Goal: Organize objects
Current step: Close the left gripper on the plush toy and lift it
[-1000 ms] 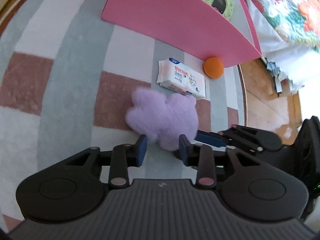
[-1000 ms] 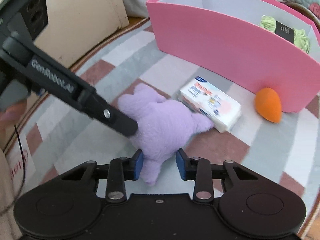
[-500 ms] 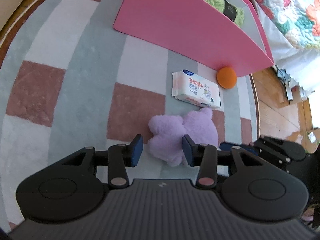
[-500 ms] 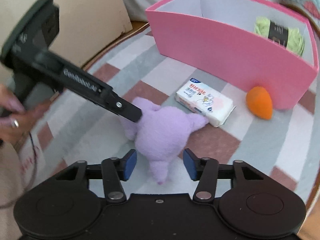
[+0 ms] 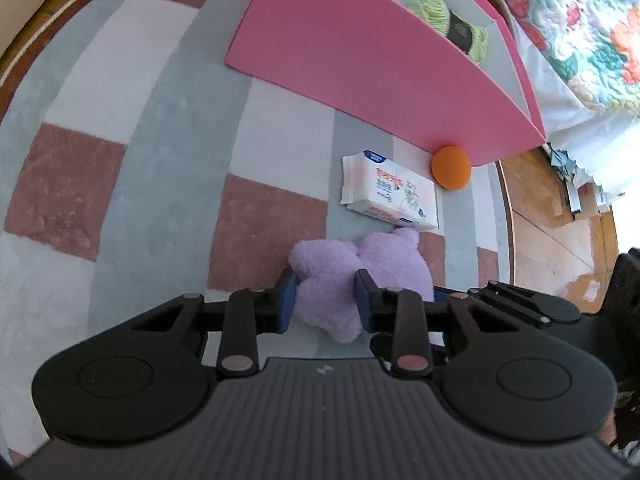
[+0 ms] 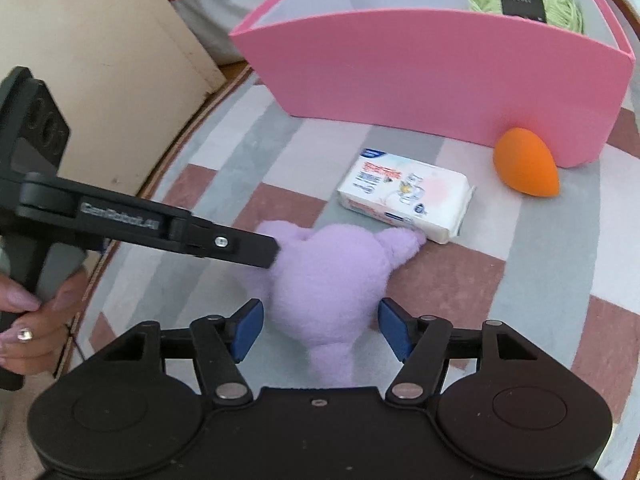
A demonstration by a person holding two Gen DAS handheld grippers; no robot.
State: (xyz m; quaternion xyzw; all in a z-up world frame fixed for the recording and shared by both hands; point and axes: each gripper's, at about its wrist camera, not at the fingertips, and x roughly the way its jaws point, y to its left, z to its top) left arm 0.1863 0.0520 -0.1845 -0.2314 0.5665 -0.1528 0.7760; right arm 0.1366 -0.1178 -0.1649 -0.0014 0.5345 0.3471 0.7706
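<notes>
A purple plush toy (image 5: pixel 360 272) (image 6: pixel 328 268) lies on the checked rug, one limb touching a white wipes pack (image 5: pixel 390 194) (image 6: pixel 404 196). My left gripper (image 5: pixel 325 302) is closing, and its blue pads press on a lobe of the toy; one of its fingers (image 6: pixel 240 246) pokes into the toy's left side. My right gripper (image 6: pixel 320 330) is opening, straddling the toy's body with small gaps at both pads. An orange egg-shaped sponge (image 5: pixel 450 167) (image 6: pixel 524 162) rests against the pink box (image 5: pixel 360 52) (image 6: pixel 420 72). Green yarn (image 5: pixel 448 20) (image 6: pixel 524 0) lies inside the box.
The rug (image 5: pixel 120 168) ends at a wooden floor (image 5: pixel 552 232) on the right of the left wrist view. A quilted bed cover (image 5: pixel 580 20) lies behind the box. A beige panel (image 6: pixel 100 52) stands at the left, and a hand (image 6: pixel 24 312) holds the left gripper.
The right jaws have spread wide off the plush toy. The left gripper has come onto the toy, which now sits between its narrowed pads. The toy has shifted slightly on the rug.
</notes>
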